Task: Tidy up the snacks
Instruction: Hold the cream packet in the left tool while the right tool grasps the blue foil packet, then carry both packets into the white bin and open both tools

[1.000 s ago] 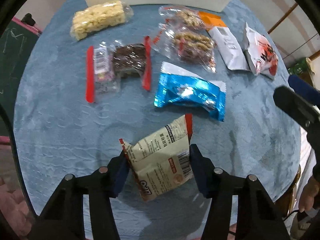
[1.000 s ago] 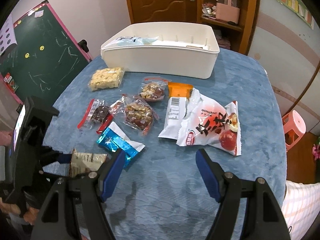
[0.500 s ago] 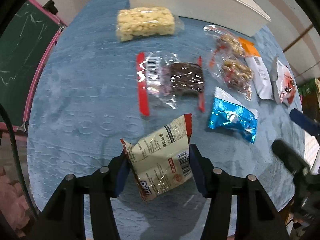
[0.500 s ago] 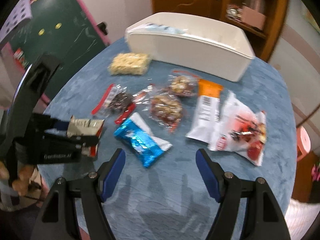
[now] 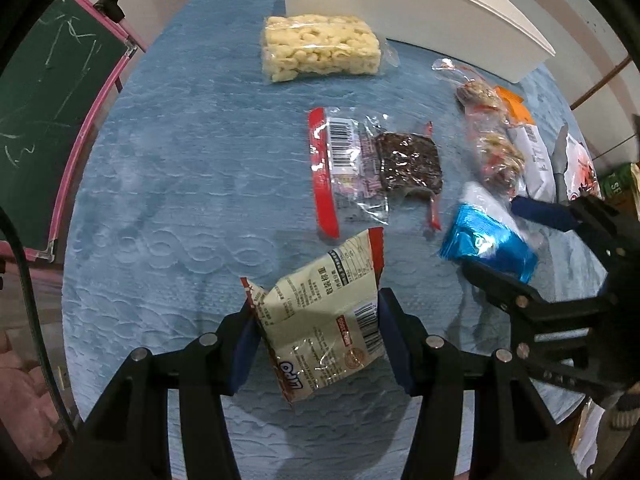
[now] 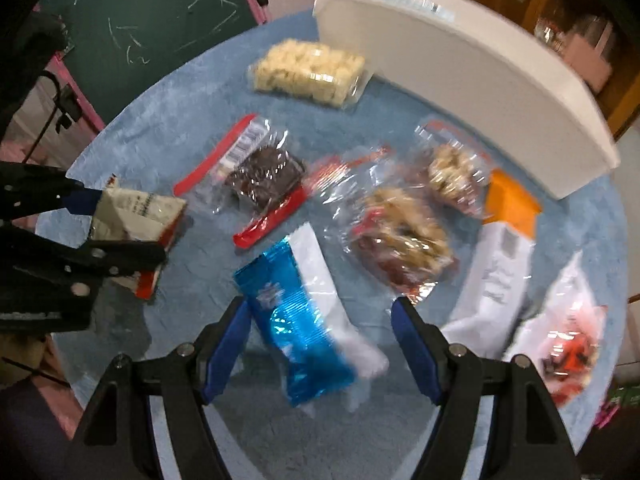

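Gripping a cream snack packet [image 5: 326, 322], left gripper [image 5: 316, 340]; right gripper [image 6: 320, 344] closing, unclamped, around blurred blue packet [image 6: 296, 340].

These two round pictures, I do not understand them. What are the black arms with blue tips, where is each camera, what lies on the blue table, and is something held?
No robot is here. A person holds a two-fingered claw in each hand, and each claw carries a wide-angle camera looking along its fingers, hence the round, bent view.

In the left wrist view, the left claw is shut on a cream snack packet, held above the blue tablecloth. In the right wrist view, the right claw is open, its jaws just closing a little, around a blue foil packet that lies on the cloth; the pads do not press it.

Also on the cloth: a pale puffed-snack bag, a clear packet with a dark bar, two clear bags of nut mix, an orange and white packet, a red and white bag and a white bin.
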{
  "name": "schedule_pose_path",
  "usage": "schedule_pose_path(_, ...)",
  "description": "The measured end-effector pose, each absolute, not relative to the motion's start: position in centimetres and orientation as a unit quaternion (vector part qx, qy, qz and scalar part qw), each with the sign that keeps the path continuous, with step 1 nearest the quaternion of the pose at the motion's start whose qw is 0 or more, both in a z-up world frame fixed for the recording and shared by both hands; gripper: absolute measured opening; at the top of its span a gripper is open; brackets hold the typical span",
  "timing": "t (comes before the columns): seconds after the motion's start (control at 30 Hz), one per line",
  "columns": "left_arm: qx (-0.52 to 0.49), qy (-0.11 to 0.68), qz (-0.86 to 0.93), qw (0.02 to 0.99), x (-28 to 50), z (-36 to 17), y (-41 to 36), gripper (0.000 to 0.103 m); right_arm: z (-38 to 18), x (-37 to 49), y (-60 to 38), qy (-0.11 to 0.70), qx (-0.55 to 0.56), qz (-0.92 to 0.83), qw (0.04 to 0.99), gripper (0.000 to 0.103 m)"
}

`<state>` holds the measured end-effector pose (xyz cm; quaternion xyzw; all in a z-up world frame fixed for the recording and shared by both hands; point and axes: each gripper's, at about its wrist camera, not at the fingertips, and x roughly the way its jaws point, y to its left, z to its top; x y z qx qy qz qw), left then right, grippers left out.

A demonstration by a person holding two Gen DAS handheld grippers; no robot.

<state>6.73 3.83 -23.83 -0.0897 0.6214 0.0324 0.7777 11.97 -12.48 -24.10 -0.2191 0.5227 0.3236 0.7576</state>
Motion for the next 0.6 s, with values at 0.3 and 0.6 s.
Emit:
schedule_pose_path(0.3,-0.094,0.611,0.032,0.786,6.8,-23.1,3.8,0.054,-23.2,12.7,-15.8,0.555,-0.117,0.311,0.763,0.034)
schedule_pose_path(0.6,-0.085,0.569,0.014,0.818,6.4,-18.4,2.3,0.054,-17.0,10.6,-19.2,0.499,-0.081,0.295,0.811,0.033)
